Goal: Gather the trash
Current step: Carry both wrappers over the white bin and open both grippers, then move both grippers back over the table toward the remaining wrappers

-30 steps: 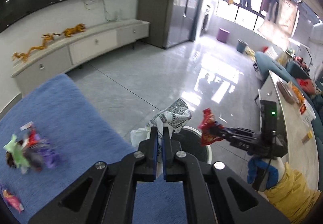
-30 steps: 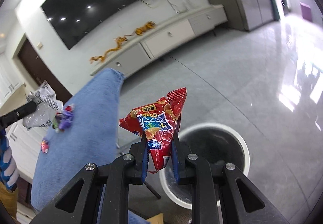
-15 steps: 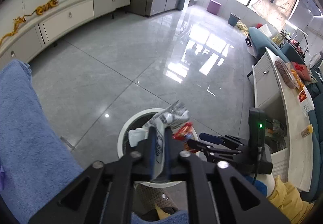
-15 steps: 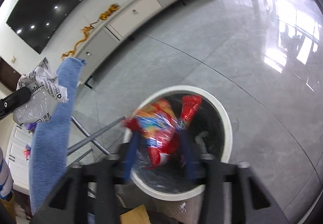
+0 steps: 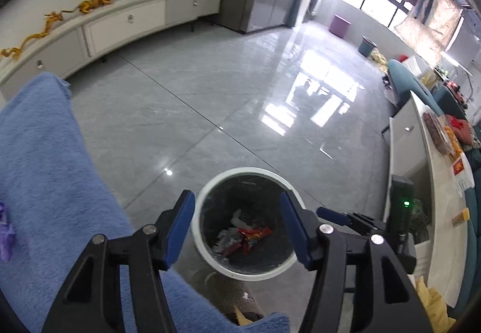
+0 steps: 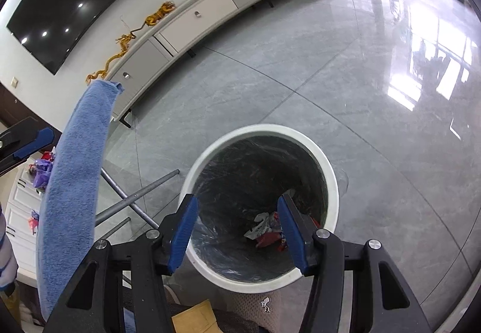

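A white-rimmed trash bin (image 5: 210,185) with a dark liner stands on the floor beside the blue-towelled table; it also shows in the right wrist view (image 6: 329,164). Red and white wrappers (image 5: 245,238) lie at its bottom, seen too in the right wrist view (image 6: 266,227). My left gripper (image 5: 239,226) is open and empty above the bin. My right gripper (image 6: 237,227) is open and empty above the bin; it also shows in the left wrist view (image 5: 330,214). More wrappers (image 6: 40,170) lie on the table; a purple one (image 5: 6,230) shows at the left edge.
The blue towel (image 5: 39,170) covers the table to the left, with grey table legs (image 6: 135,197) beneath. A long white cabinet (image 5: 126,23) runs along the far wall. A white counter (image 5: 433,212) stands to the right. Grey tiled floor (image 5: 225,98) surrounds the bin.
Both grippers opened over the bin. The white printed wrapper and the red snack bag dropped into it. Both grippers are now empty.
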{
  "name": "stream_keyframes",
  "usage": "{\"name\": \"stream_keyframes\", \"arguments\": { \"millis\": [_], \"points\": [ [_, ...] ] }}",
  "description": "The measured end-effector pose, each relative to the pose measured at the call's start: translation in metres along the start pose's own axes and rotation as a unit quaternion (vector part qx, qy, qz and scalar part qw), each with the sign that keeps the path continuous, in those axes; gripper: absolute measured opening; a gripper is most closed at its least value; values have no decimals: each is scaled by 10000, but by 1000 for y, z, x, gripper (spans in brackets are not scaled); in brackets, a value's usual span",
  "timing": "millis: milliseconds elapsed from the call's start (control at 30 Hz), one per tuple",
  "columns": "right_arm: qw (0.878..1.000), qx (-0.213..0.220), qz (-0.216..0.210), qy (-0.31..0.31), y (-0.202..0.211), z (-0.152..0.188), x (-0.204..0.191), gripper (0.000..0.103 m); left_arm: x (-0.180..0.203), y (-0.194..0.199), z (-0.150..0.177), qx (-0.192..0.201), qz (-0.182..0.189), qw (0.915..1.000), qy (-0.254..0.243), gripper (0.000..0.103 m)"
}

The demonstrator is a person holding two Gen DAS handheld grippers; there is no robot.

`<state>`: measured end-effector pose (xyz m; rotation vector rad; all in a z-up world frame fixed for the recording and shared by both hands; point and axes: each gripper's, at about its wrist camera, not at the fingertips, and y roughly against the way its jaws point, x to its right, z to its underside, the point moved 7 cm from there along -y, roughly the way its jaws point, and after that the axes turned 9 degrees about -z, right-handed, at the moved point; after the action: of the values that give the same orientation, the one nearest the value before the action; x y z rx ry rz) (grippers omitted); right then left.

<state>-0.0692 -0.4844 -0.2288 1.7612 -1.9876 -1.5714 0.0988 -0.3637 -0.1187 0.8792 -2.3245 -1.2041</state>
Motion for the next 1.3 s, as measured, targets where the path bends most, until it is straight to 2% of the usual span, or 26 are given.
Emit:
{"name": "stream_keyframes", "arguments": {
  "millis": [167, 233, 367, 467, 733, 900, 1067, 1300],
  "points": [
    [9994, 199, -35, 279, 15, -8, -29, 54, -31, 43, 1, 578, -715, 9956, 162, 57],
    [9985, 305, -60, 449, 24, -12, -47, 55, -42, 63, 2, 860, -1030, 9908, 194, 57],
    [9959, 458, -140, 763, 35, -18, -81, 57, -63, 104, 8, 1328, -1433, 9802, 311, 58],
    [9930, 569, -190, 1021, 43, -20, -109, 61, -79, 133, 15, 1622, -1638, 9721, 429, 65],
    [9827, 836, -250, 1635, 65, -20, -180, 70, -106, 182, 36, 2049, -1825, 9590, 712, 69],
    [9742, 1077, -106, 1981, 81, -21, -216, 73, -128, 211, 50, 2279, -1882, 9504, 969, 72],
    [9603, 1407, 266, 2396, 97, -18, -253, 80, -152, 237, 66, 2544, -1968, 9383, 1272, 76],
    [9404, 1814, 463, 2837, 116, -6, -297, 91, -183, 271, 92, 2948, -1987, 9196, 1672, 76]
  ]
}}
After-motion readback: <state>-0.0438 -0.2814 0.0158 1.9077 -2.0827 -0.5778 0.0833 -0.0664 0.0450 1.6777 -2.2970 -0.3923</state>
